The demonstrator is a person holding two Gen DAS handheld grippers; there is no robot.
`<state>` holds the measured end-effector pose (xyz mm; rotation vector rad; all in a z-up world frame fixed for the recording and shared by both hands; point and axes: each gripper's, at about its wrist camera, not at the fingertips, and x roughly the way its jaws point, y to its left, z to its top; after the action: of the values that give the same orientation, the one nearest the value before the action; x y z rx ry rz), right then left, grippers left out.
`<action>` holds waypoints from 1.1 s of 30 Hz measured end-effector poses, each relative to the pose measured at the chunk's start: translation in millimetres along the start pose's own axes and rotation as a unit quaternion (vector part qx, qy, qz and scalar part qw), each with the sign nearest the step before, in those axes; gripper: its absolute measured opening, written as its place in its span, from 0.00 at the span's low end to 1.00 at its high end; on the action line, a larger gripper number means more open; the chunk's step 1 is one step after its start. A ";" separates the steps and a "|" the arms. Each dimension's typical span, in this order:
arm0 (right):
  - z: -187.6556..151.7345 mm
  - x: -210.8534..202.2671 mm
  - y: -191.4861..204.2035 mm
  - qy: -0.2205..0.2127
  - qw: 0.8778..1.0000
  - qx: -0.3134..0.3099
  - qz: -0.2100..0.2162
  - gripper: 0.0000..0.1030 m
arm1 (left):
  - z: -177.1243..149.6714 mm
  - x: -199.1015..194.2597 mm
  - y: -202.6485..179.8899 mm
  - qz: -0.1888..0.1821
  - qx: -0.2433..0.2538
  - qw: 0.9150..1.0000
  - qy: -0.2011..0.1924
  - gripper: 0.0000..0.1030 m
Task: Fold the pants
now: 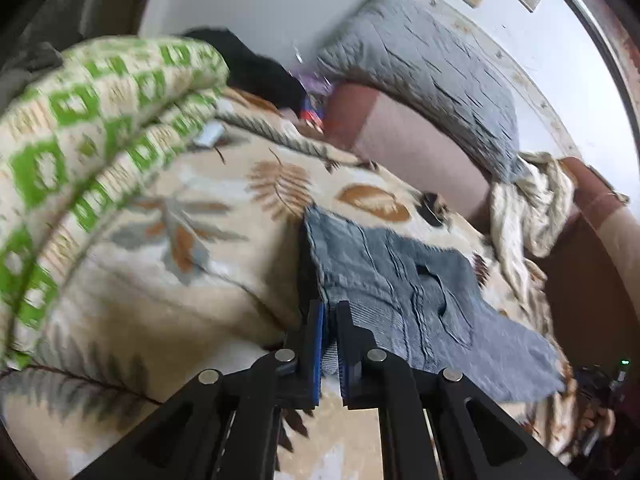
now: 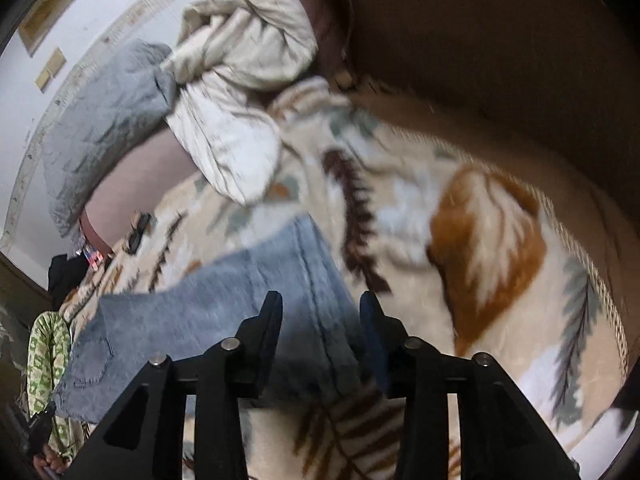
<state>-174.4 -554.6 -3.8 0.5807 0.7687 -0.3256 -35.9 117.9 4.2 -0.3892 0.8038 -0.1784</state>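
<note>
Light blue denim pants [image 1: 404, 292] lie folded on a leaf-patterned blanket [image 1: 168, 200]. My left gripper [image 1: 329, 312] is shut on the near edge of the pants and lifts that edge a little. In the right wrist view the pants [image 2: 256, 292] stretch from the lower left toward the middle. My right gripper [image 2: 320, 304] is open, its fingers [image 2: 268, 320] standing over the end of the pants, one on each side of the cloth. The right gripper also shows at the lower right of the left wrist view [image 1: 600, 396].
A green-and-cream quilt [image 1: 80, 140] is piled at the left. A grey pillow [image 1: 432, 76] and a cream bundle of cloth [image 1: 532, 208] lie along the far side. A small dark object [image 1: 432, 206] sits on the blanket beyond the pants. The brown headboard [image 2: 500, 52] rises at the right.
</note>
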 end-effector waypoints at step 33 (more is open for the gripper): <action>43.2 108.4 51.5 0.055 0.991 -0.079 -0.093 0.16 | -42.0 76.5 -110.4 -0.046 0.186 0.981 0.014 0.10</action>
<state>-52.1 -546.9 -39.0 0.3809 0.9486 -0.4028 -15.2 -17.4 -28.3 -0.0715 0.7615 -0.4148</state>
